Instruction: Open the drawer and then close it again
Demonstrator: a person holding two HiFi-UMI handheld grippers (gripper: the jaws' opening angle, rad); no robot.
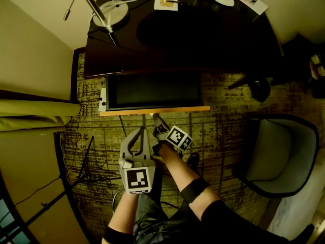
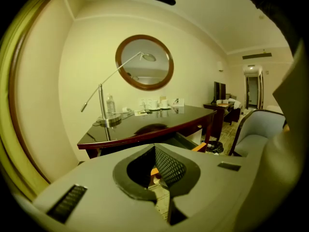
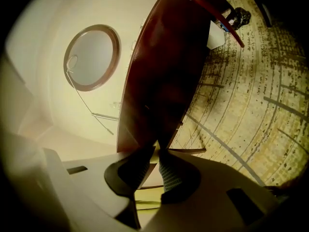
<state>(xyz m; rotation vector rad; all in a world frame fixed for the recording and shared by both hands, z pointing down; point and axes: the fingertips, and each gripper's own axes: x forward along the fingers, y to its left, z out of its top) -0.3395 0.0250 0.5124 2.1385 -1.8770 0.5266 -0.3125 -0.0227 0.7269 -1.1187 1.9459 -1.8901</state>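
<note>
In the head view, the person's bare forearms lie closest, cut off at the bottom edge. Ahead of them the grey left claw has its jaws together on nothing, just short of the drawer. Beside it, the grey right claw grips the pale wooden front edge of the open, dark-lined drawer. The drawer's rear is hidden under the dark glossy wooden bench.

In the left gripper view the pads meet at their tips and hold nothing. The drawer shows beyond them to the right, largely masked by the claw's own body. A dark blurred shape blocks the right edge.

The right gripper view is tilted and dim. The jaws stand slightly apart, pinching a pale strip of the drawer front whose detail is hard to make out.
</note>
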